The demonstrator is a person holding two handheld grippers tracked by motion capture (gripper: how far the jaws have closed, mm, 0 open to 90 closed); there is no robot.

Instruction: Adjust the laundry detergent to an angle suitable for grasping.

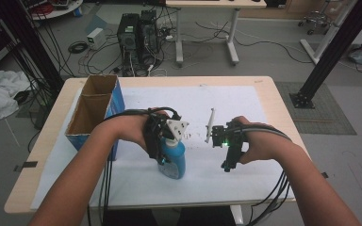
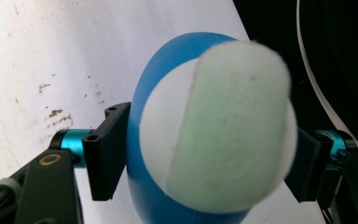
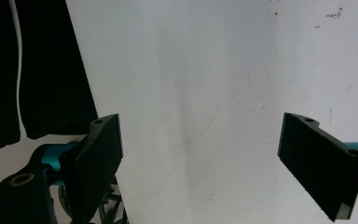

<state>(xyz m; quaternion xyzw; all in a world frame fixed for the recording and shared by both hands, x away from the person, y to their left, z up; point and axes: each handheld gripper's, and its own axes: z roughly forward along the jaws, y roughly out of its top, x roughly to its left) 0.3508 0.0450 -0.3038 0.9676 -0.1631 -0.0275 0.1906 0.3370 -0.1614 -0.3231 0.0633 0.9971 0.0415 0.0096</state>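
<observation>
Left gripper (image 1: 162,141) sits over the blue bottle (image 1: 173,160), which stands upright on the white sheet (image 1: 136,174) near the desk's (image 1: 283,117) front edge; in the left gripper view its fingers (image 2: 105,154) bracket the bottle's white cap, left pad against the blue body, right pad hidden, so grip can't be confirmed. Right gripper (image 1: 228,150), well apart to the right, fingers (image 3: 100,154) wide open over bare sheet. Farther back: white stick (image 1: 209,125) on the sheet, open cardboard box (image 1: 94,110) at the left edge.
</observation>
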